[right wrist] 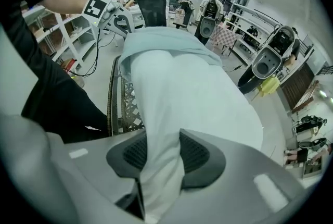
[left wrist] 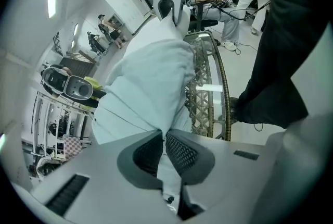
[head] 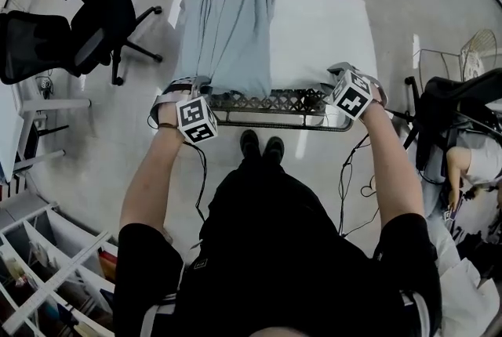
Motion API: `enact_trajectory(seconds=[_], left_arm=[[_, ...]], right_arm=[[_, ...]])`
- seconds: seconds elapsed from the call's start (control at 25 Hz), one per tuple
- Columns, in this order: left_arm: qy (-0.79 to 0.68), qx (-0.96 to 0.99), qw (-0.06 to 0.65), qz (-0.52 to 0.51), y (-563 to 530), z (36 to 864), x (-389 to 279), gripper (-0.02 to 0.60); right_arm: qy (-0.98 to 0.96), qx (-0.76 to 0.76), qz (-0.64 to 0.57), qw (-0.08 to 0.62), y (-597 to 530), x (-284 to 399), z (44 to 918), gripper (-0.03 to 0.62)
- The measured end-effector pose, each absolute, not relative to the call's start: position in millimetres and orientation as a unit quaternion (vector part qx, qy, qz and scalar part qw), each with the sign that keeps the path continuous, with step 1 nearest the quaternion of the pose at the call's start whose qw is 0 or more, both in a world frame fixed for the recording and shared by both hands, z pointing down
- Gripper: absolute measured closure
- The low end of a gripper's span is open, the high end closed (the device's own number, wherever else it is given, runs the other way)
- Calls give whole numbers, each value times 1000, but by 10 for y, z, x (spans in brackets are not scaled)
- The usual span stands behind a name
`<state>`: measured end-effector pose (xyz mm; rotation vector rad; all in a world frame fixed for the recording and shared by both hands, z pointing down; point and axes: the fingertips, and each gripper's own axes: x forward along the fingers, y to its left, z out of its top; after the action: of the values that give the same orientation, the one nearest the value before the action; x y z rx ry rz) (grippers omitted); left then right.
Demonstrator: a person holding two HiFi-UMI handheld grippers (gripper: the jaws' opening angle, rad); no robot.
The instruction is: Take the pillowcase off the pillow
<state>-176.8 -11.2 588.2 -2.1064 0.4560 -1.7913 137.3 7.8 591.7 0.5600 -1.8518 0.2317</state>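
Table rim (head: 259,102), left tool (left wrist: 164,139) pinching pillowcase (head: 227,30) edge, right tool (right wrist: 164,147) seemingly gripping pillow (head: 318,30).

No legible text, label, brand, number or sign in any view
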Motion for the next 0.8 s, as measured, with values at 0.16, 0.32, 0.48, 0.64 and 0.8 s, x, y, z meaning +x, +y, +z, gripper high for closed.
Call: enact_trajectory(seconds=[0.16,0.32,0.48,0.64,0.8], left_arm=[[181,-741,165,-625,-65,5808,-1610,543],[162,-783,180,-573,78,5728,-793,337],[141,-763,206,-597,-4,5973,-613,336],[129,-745,228,-613,-29,6044,-906,476],[142,-741,205,-624,-42,5966,-1356,538]], right_arm=[[-785,248,111,557,56,1340,5885,436],[-782,243,114,562,100,1273,5854,441],[-787,242,108,557,131,1218,5786,441],[-786,235,102,562,171,1313,5815,445],[-794,237,111,549,173,1428,5786,456]])
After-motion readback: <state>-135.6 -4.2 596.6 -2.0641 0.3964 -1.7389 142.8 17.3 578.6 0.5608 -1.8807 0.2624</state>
